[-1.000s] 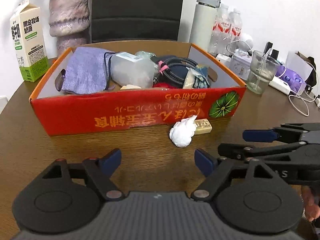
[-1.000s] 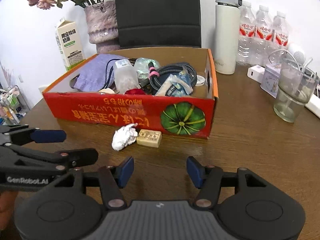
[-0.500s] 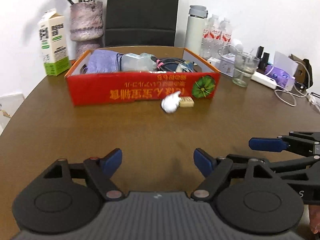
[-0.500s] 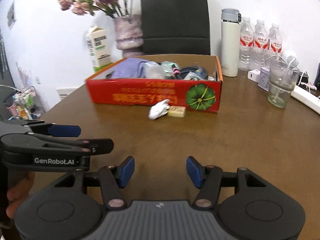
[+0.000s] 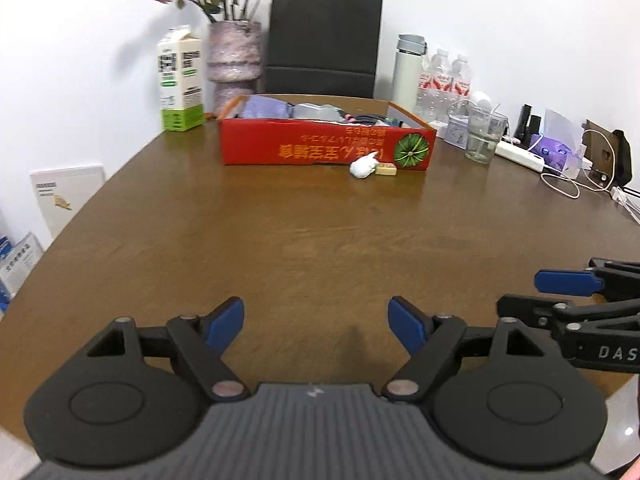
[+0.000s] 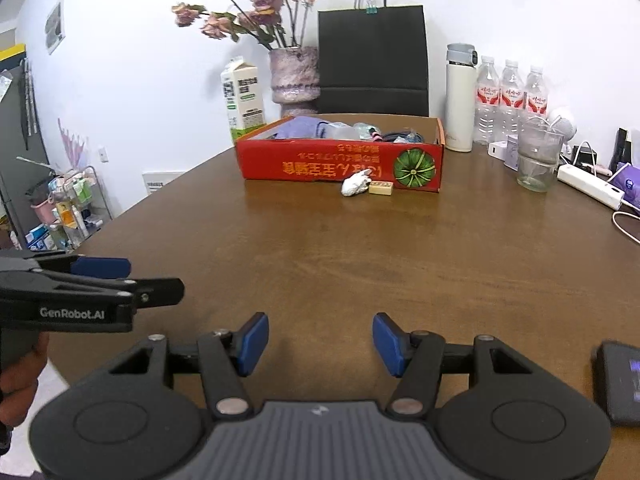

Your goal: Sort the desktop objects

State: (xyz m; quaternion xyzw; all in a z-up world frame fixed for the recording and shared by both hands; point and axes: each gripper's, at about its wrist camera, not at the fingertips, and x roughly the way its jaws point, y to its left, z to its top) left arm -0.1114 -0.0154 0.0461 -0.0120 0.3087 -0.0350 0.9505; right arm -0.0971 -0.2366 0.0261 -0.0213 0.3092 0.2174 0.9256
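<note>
A red cardboard box (image 5: 324, 148) (image 6: 340, 164) stands far across the brown table, filled with a purple cloth (image 6: 300, 128), a clear plastic container, cables and other items. In front of it lie a crumpled white tissue (image 5: 362, 166) (image 6: 354, 185) and a small tan block (image 5: 385, 169) (image 6: 380, 187). My left gripper (image 5: 316, 324) is open over bare wood at the near edge, nothing between its blue pads. My right gripper (image 6: 318, 340) is open too, empty, beside the left one. Each gripper shows at the edge of the other's view.
A milk carton (image 6: 242, 98), a vase of dried flowers (image 6: 294, 76) and a black paper bag (image 6: 372, 56) stand behind the box. A white flask (image 6: 460, 98), water bottles, a glass (image 6: 536, 160), a power strip and cables crowd the right side. A dark device (image 6: 622, 384) lies at the near right.
Both grippers have pulled back from the box toward the near table edge, so the box, tissue and block now look small and far. The jaws stayed as they were.
</note>
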